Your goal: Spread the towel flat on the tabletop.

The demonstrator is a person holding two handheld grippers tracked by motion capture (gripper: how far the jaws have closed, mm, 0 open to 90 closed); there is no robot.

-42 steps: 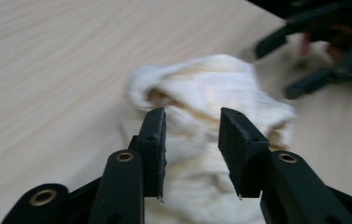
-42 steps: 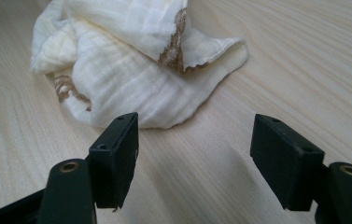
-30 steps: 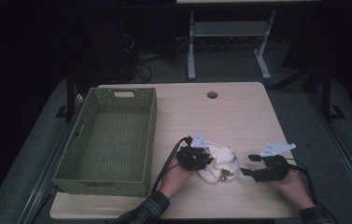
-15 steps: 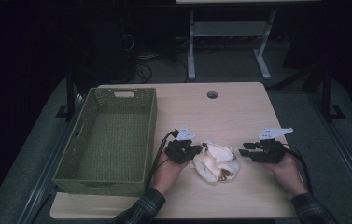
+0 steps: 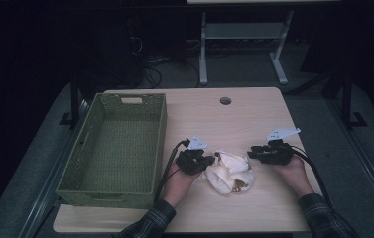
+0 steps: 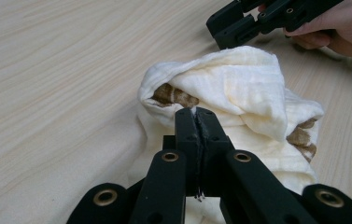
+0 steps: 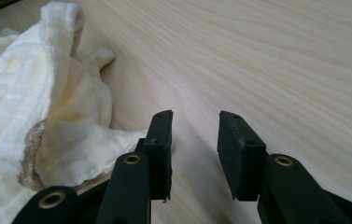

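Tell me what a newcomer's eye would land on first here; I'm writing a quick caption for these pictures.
First the crumpled cream cloth with tan trim, lying near the front middle of the light wooden table. The left hand-held gripper is shut on a fold of it, while the right hand-held gripper, its jaws apart with nothing between them, sits just beside the cloth. To the left stands a large green woven basket.

Basket (image 5: 115, 144) on table's (image 5: 254, 119) left side, cloth (image 5: 230, 171) right of it near front edge, between both hand-held grippers

High view dim, murky; gripper views bright, sharp.
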